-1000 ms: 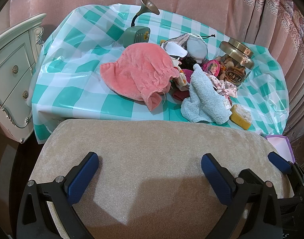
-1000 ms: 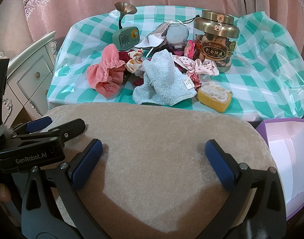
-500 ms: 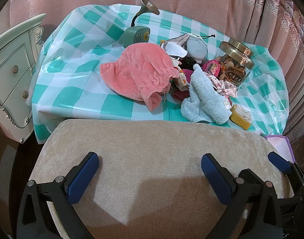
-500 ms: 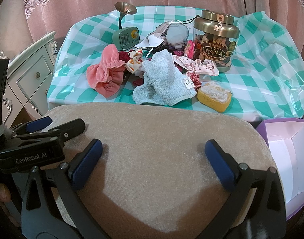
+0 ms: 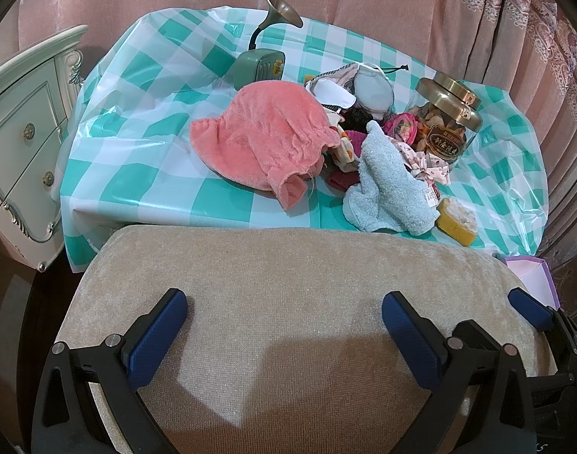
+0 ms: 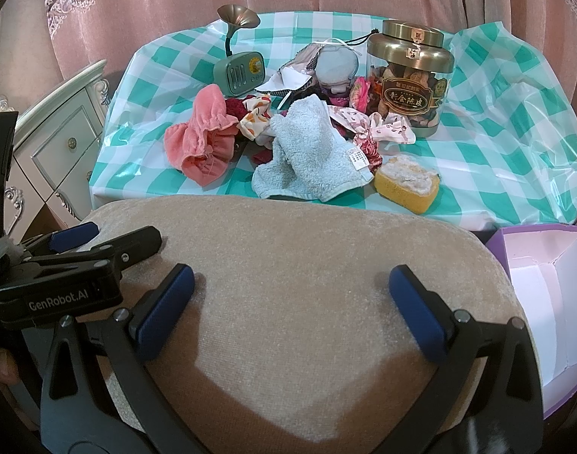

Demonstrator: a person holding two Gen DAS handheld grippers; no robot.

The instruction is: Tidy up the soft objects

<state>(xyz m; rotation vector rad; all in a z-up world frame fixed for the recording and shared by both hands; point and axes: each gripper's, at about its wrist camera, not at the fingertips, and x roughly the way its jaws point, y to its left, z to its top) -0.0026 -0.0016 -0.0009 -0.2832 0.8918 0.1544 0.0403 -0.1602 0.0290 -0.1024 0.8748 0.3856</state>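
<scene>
Both grippers are held wide and empty low in the frame over a beige cushion [image 5: 288, 321]: the left gripper [image 5: 284, 325] in the left wrist view, the right gripper [image 6: 292, 306] in the right wrist view. The soft things lie heaped mid-frame on the checked bench [image 5: 137, 159]: a pink cloth [image 5: 262, 143] at the pile's left, a blue towel [image 6: 311, 155] at its front, small scrunchies and pouches behind. A sponge [image 6: 406, 183] sits just beside the towel, and a jar [image 6: 409, 75] and a small radio [image 6: 239, 73] stand at the back. An open purple box [image 6: 546, 302] is seen at lower right, likely the destination. No item is grasped yet. The towel is best taken first by a raised fold, pinched deep so it does not slip, and lifted clear so the jar is not nudged.
</scene>
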